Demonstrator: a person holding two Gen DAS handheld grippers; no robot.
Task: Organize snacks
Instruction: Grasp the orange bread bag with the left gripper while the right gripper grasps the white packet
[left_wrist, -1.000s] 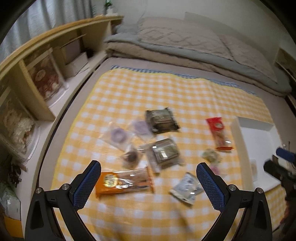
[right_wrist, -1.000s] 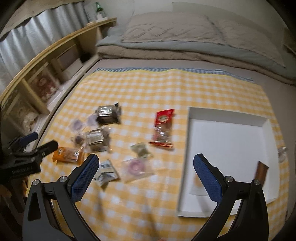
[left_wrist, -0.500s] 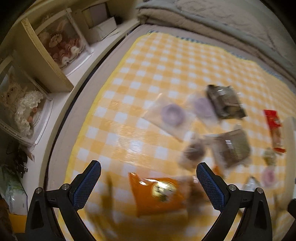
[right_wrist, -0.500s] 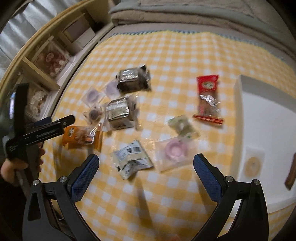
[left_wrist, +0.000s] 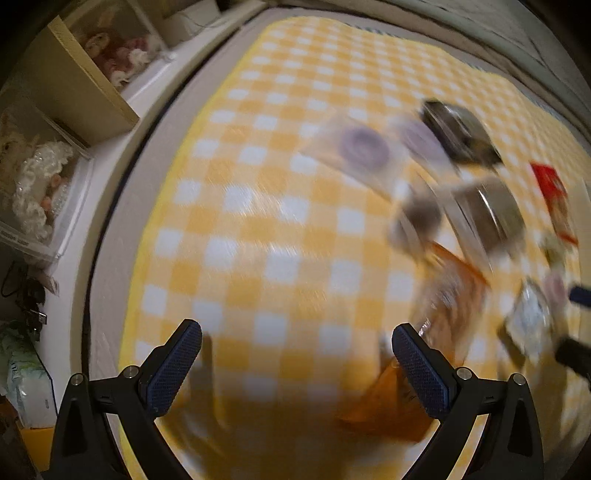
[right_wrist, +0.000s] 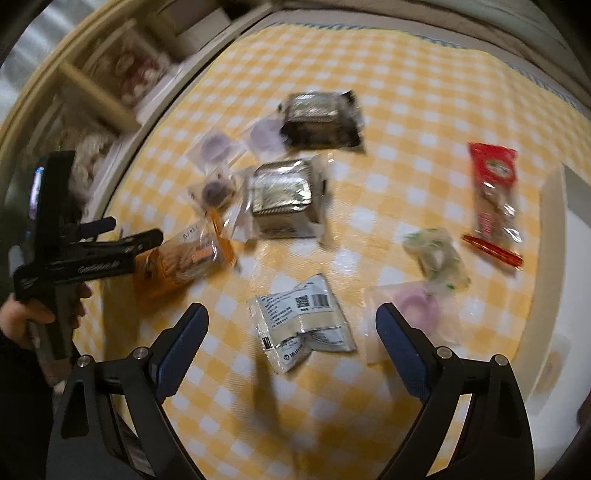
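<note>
Snack packets lie scattered on a yellow checked cloth (right_wrist: 406, 92). My right gripper (right_wrist: 291, 312) points down over a white-and-silver packet (right_wrist: 303, 321). The packet lies between the closing jaws, and the pads are clear of it. My left gripper (left_wrist: 295, 330) is open low over the cloth with nothing between its fingers. An orange packet (left_wrist: 447, 314) lies blurred beside its right finger. In the right wrist view a hand (right_wrist: 22, 314) holds the left gripper (right_wrist: 110, 243) over the orange packet (right_wrist: 177, 258).
Two dark foil packets (right_wrist: 321, 118) (right_wrist: 284, 192), a red packet (right_wrist: 493, 199), a green one (right_wrist: 436, 254) and ring-shaped sweets (right_wrist: 413, 306) (right_wrist: 216, 147) lie around. A white tray (right_wrist: 569, 258) sits at the right. A wooden shelf (left_wrist: 85, 92) holding boxed dolls (left_wrist: 37, 192) runs along the left.
Both grippers have sunk toward the cloth and tilted further down. The right one now straddles the white-and-silver packet with narrower jaws. The orange packet has slid from between the left fingers to the right finger.
</note>
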